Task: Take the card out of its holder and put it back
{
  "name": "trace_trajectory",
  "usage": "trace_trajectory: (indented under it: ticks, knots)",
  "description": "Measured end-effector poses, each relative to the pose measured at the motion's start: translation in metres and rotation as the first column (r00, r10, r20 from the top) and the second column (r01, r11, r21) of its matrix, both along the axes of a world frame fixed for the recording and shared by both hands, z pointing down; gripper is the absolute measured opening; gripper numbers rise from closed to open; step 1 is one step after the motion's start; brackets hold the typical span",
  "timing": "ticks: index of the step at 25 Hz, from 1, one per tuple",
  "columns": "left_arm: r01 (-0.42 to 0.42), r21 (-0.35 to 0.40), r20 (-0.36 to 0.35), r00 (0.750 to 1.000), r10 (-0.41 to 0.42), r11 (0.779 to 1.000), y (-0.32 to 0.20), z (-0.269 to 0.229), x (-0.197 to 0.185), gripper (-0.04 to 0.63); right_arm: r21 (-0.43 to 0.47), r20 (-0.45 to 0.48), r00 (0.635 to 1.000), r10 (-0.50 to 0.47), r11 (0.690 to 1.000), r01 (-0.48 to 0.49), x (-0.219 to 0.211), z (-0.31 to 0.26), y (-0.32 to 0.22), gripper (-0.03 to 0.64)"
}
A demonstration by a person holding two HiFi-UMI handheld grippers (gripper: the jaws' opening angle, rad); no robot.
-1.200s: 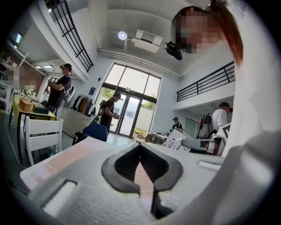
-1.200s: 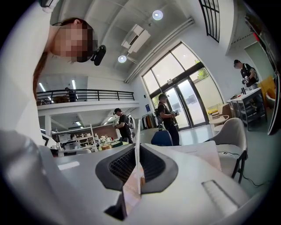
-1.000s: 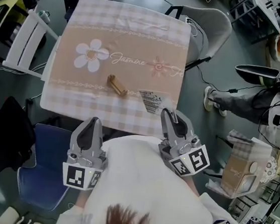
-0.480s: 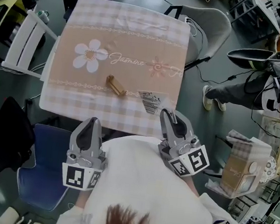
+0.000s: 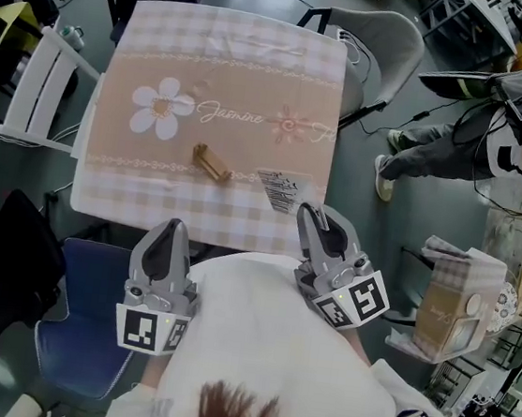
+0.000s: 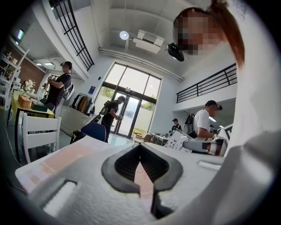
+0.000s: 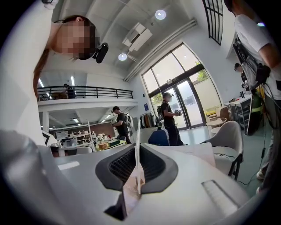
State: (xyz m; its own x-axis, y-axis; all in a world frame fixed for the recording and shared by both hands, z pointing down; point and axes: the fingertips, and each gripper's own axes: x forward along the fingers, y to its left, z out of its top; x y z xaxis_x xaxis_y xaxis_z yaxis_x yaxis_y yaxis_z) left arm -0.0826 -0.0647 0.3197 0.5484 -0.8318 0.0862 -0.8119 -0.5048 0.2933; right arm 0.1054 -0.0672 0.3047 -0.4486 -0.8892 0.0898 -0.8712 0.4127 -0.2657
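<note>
A small wooden card holder (image 5: 212, 161) lies empty on the checked tablecloth with a flower print (image 5: 223, 57). To its right, over the cloth's near right corner, a white card with a barcode (image 5: 279, 188) is pinched by my right gripper (image 5: 310, 210). In the right gripper view the card (image 7: 138, 132) stands edge-on between the dark pads (image 7: 153, 165), with the right gripper (image 7: 137, 149) shut on it. My left gripper (image 5: 172, 225) hangs at the table's near edge, left of the holder. In the left gripper view the left gripper (image 6: 140, 147) has its tips together and holds nothing.
A white chair (image 5: 36, 81) stands left of the table, a blue chair (image 5: 86, 323) at its near left, and a grey chair (image 5: 386, 39) at its far right. A person (image 5: 477, 144) stands on the floor to the right. A paper bag (image 5: 448, 301) sits at the right.
Both grippers and the card keep their places. The person on the right has moved farther up the view.
</note>
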Motion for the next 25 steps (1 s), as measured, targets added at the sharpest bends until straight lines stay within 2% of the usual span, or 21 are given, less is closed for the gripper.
trace_trajectory:
  ticks: [11, 19, 25]
  knots:
    - [0.003, -0.006, -0.003, 1.000, -0.003, 1.000, -0.004, 0.000, -0.009, 0.000, 0.013, -0.017, 1.000, 0.019, 1.000, -0.018, 0.001, -0.004, -0.023, 0.018]
    - [0.043, -0.017, 0.013, 0.999, -0.043, 0.999, -0.004, 0.003, -0.023, 0.000, 0.022, -0.028, 0.998, -0.050, 0.998, 0.050, -0.026, 0.005, -0.064, 0.018]
    - [0.079, -0.033, 0.025, 0.997, -0.078, 0.996, -0.003, 0.006, -0.034, 0.000, -0.021, -0.035, 0.992, -0.119, 0.993, 0.118, -0.053, 0.027, -0.084, 0.018]
